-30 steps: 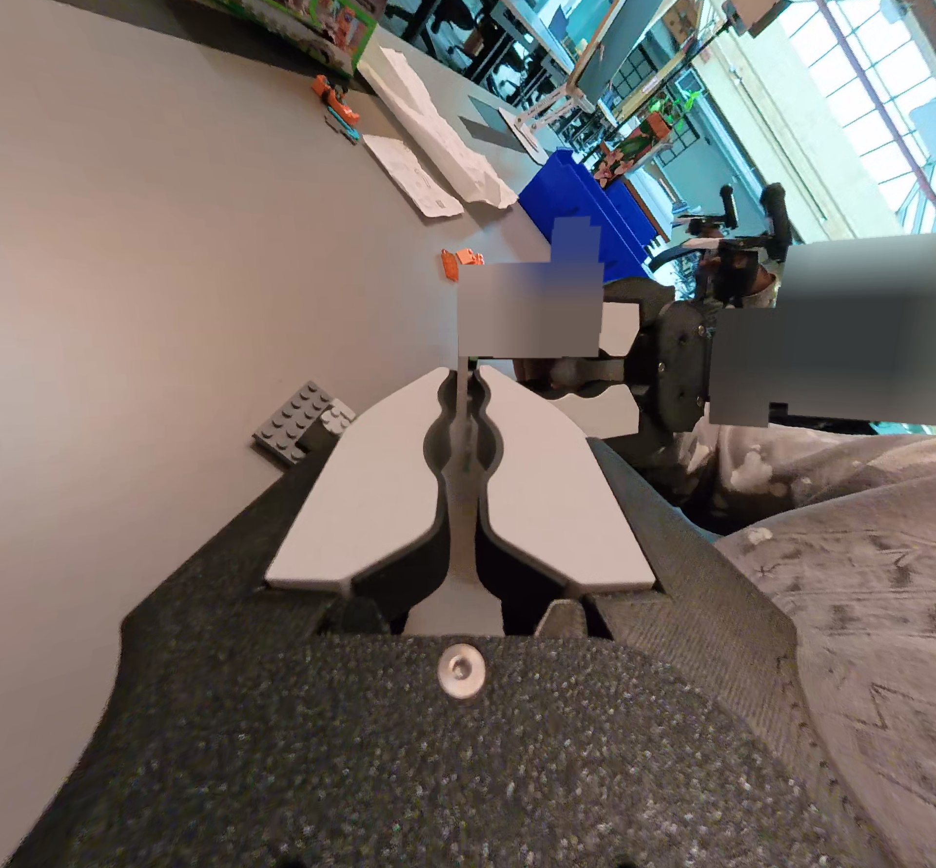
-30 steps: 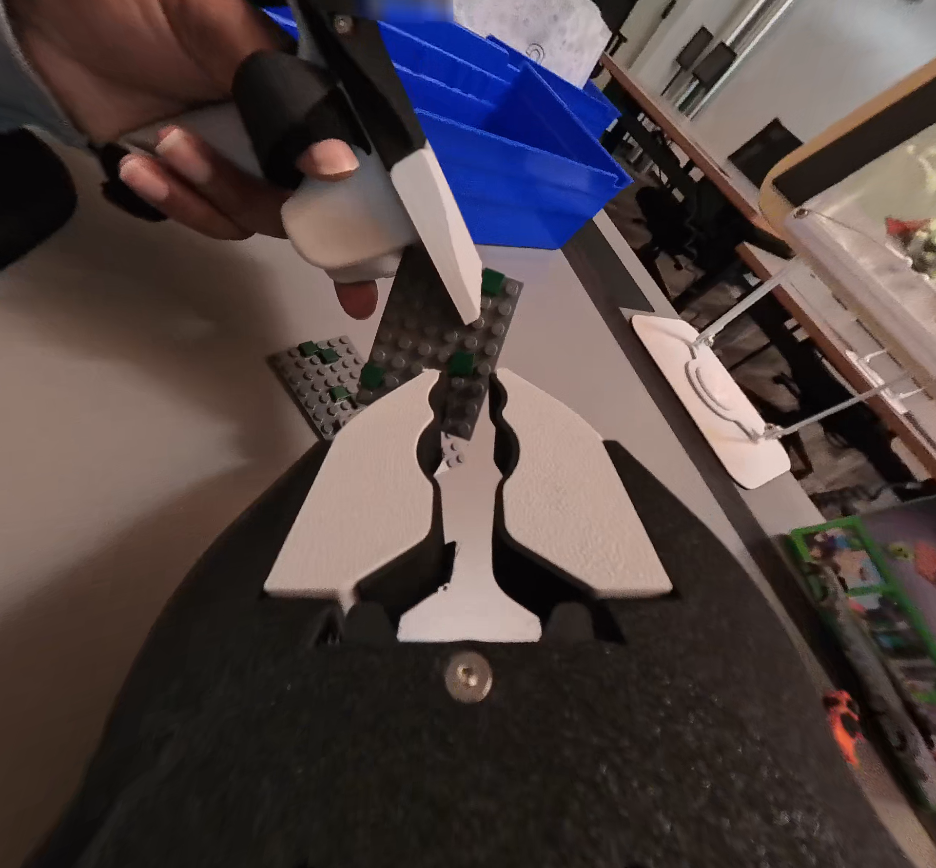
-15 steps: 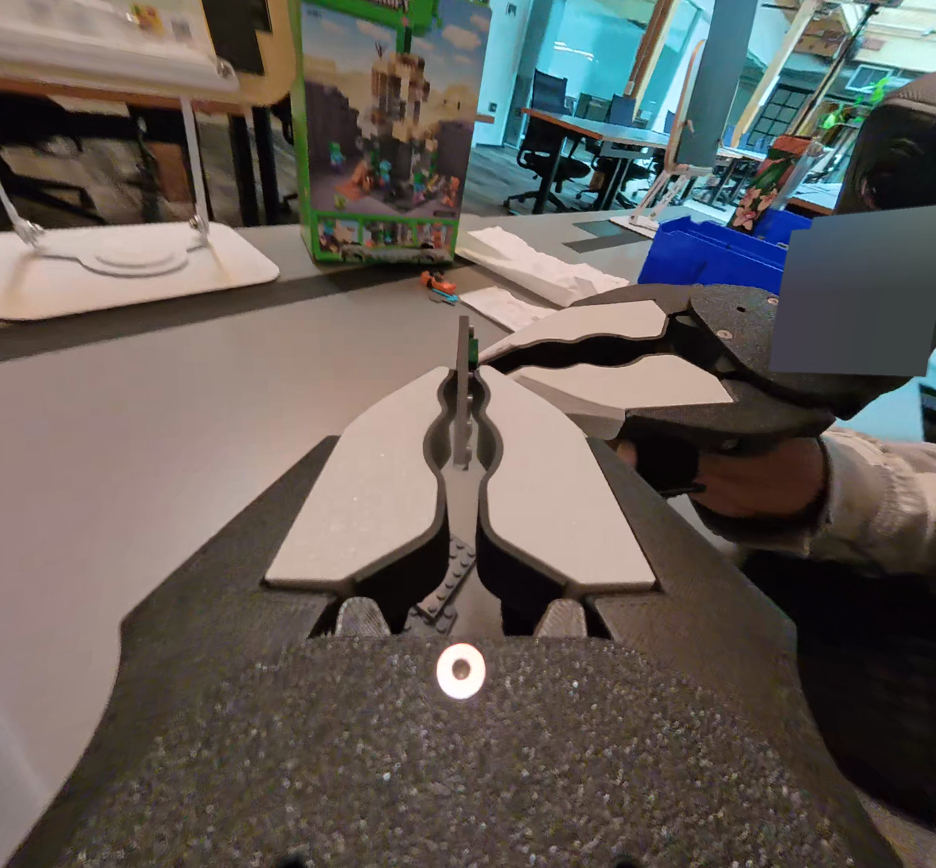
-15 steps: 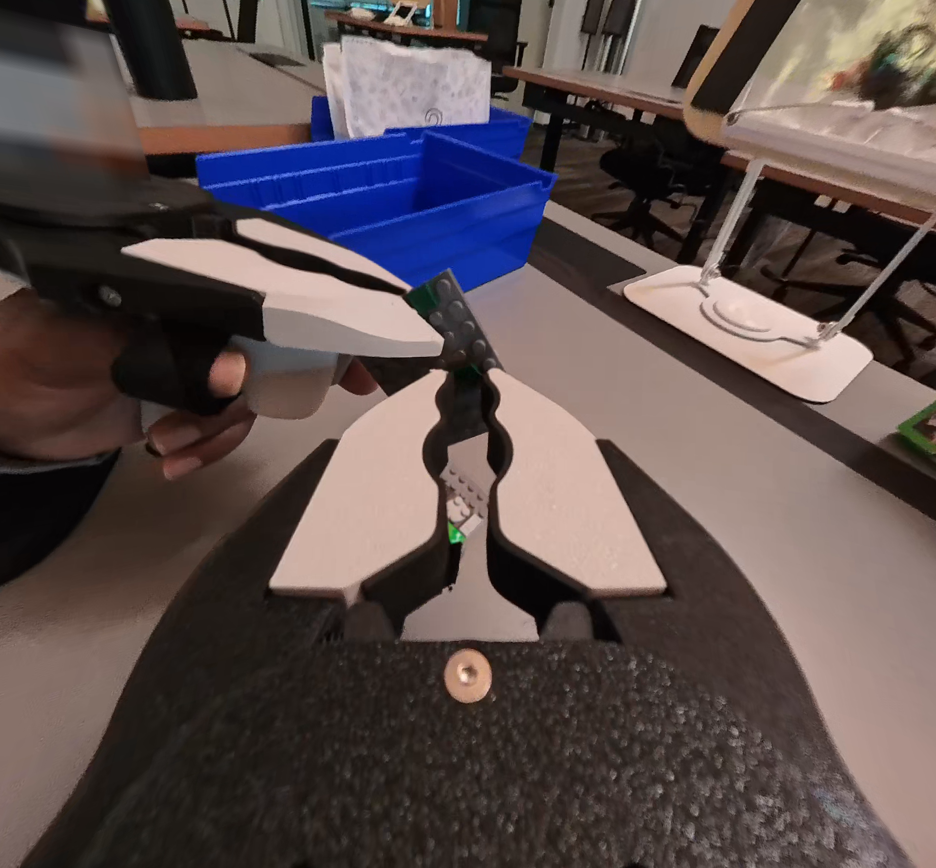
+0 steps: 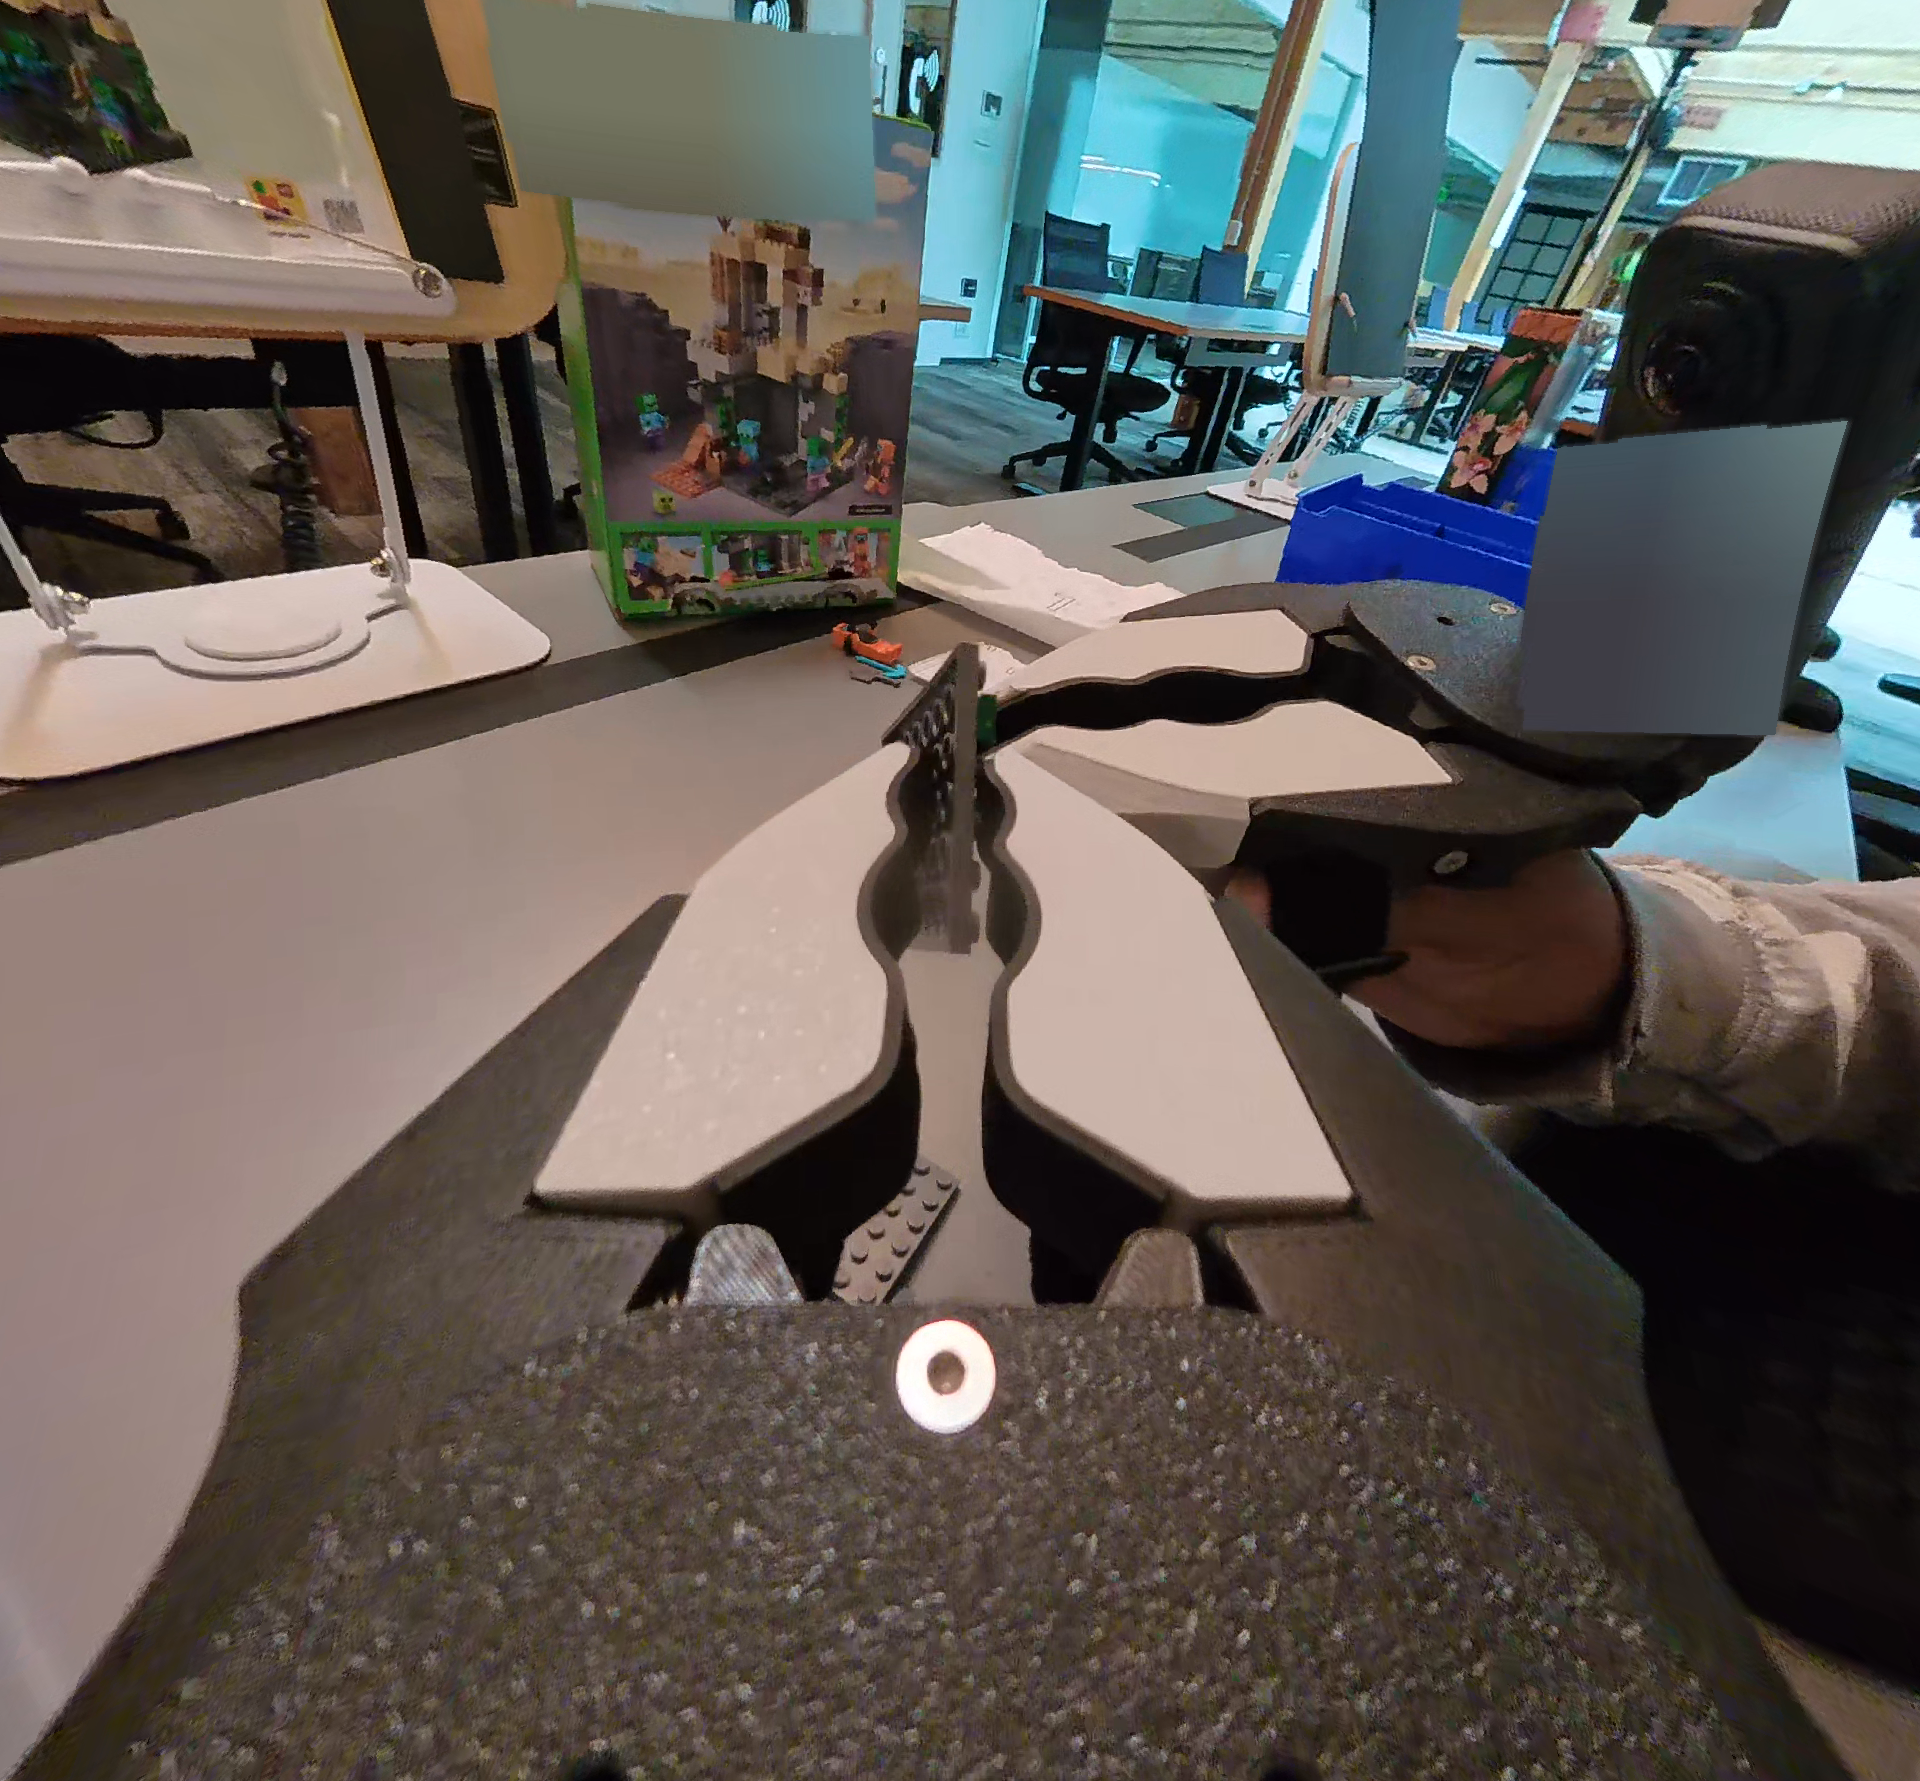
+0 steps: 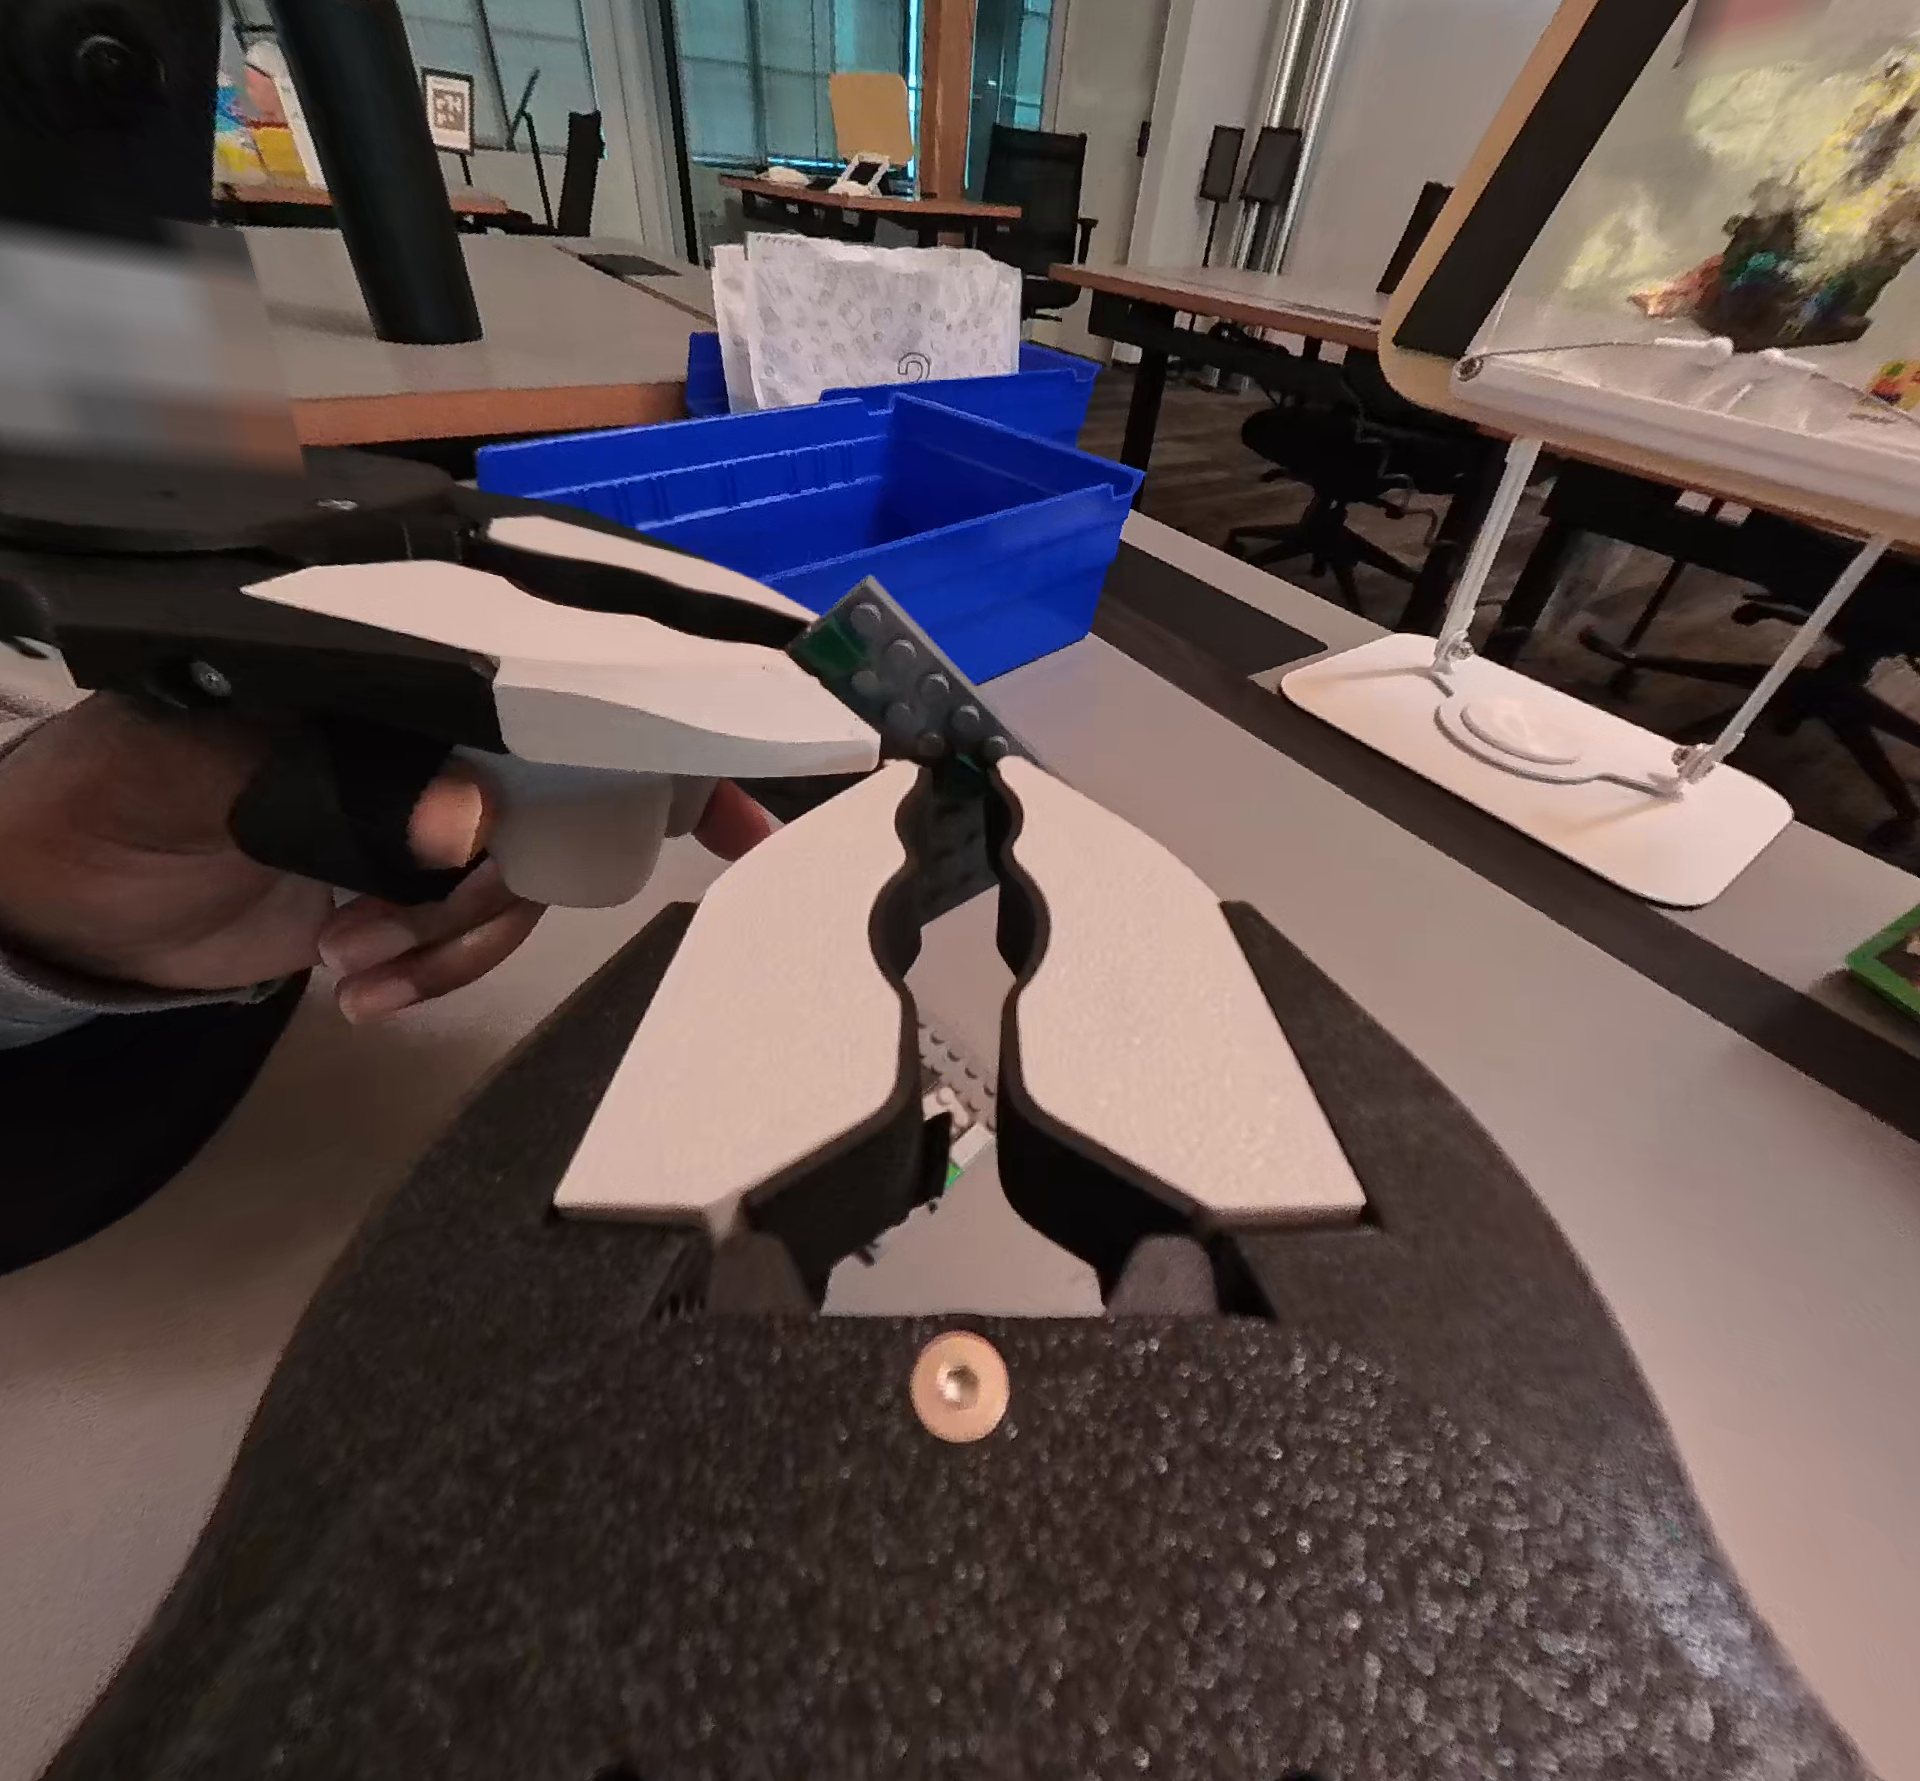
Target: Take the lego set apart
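A dark grey studded Lego plate (image 5: 940, 796) with small green pieces on it is held above the table between both grippers. My left gripper (image 5: 951, 765) is shut on it, and the plate stands edge-on between its fingers. My right gripper (image 5: 987, 705) comes in from the right and pinches the plate's far end, with a green piece at its tips. In the right wrist view the plate (image 6: 920, 682) runs down between the shut right gripper (image 6: 956, 775), and the left gripper (image 6: 842, 708) clamps its upper left end. A hand holds each gripper.
Another grey plate (image 5: 904, 1232) lies on the table under the grippers, and it also shows in the right wrist view (image 6: 951, 1077). Blue bins (image 6: 883, 526) stand behind. A Lego box (image 5: 743, 443), small orange pieces (image 5: 868, 645), white stand bases (image 5: 260, 651) and a black bottle (image 6: 364, 121) are around. Left and right tips are no more than a few centimetres apart.
Both grippers have swung from a tilted pose to level, carrying the plate up off the table. In the last half second the plate has turned slightly, so its studs show.
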Demonstrator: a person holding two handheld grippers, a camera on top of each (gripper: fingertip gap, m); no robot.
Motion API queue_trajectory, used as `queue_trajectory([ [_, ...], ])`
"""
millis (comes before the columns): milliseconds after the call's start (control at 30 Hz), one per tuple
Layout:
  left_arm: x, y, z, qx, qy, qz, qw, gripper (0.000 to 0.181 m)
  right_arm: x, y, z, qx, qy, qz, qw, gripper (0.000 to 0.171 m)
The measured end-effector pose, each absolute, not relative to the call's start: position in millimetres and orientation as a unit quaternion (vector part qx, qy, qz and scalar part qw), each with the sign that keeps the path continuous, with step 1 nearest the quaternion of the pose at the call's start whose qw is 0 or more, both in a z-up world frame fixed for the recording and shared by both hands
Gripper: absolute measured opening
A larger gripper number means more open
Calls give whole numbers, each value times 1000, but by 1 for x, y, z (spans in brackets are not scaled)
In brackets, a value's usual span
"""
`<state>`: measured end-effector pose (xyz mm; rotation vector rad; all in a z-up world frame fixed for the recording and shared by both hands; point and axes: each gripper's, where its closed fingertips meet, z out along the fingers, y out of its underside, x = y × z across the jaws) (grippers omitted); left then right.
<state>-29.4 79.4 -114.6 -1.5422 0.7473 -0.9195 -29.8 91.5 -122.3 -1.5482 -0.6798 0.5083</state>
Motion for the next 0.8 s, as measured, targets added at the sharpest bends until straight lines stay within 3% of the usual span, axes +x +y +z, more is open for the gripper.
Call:
queue_trajectory([
  [700, -39, 99, -112, -665, 292, -366, 581, 5, -30, 96, -122, -652, -327, 187, 658, 0],
  [733, -39, 98, -112, -665, 289, -367, 583, 5, -30, 98, -122, -654, -325, 187, 657, 13],
  [800, -38, 96, -112, -663, 287, -371, 583, 5, -32, 99, -122, -659, -324, 191, 651, 19],
])
